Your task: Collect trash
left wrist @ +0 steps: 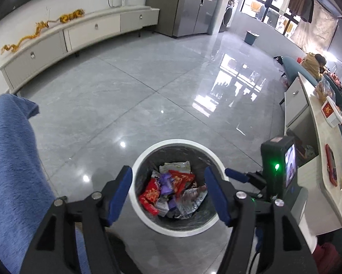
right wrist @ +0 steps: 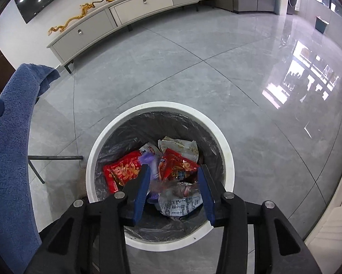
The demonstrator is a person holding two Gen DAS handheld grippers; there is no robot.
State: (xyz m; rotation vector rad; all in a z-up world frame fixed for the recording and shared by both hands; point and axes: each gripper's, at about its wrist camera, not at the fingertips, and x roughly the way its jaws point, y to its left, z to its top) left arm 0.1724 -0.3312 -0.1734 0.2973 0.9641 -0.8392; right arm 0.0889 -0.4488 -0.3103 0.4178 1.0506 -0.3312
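Observation:
A round white trash bin with a black liner stands on the grey tiled floor; it also shows in the right wrist view. Inside lie several wrappers: red snack bags, purple wrappers and a clear printed bag. My left gripper hangs above the bin, open and empty. My right gripper is also above the bin, open; a blurred clear wrapper is between its fingers, apparently falling. The right gripper's body shows in the left wrist view.
A blue towel hangs over something at the left. A low white TV cabinet runs along the far wall. A white table with a red box and packets stands at the right. A teal bin is far back.

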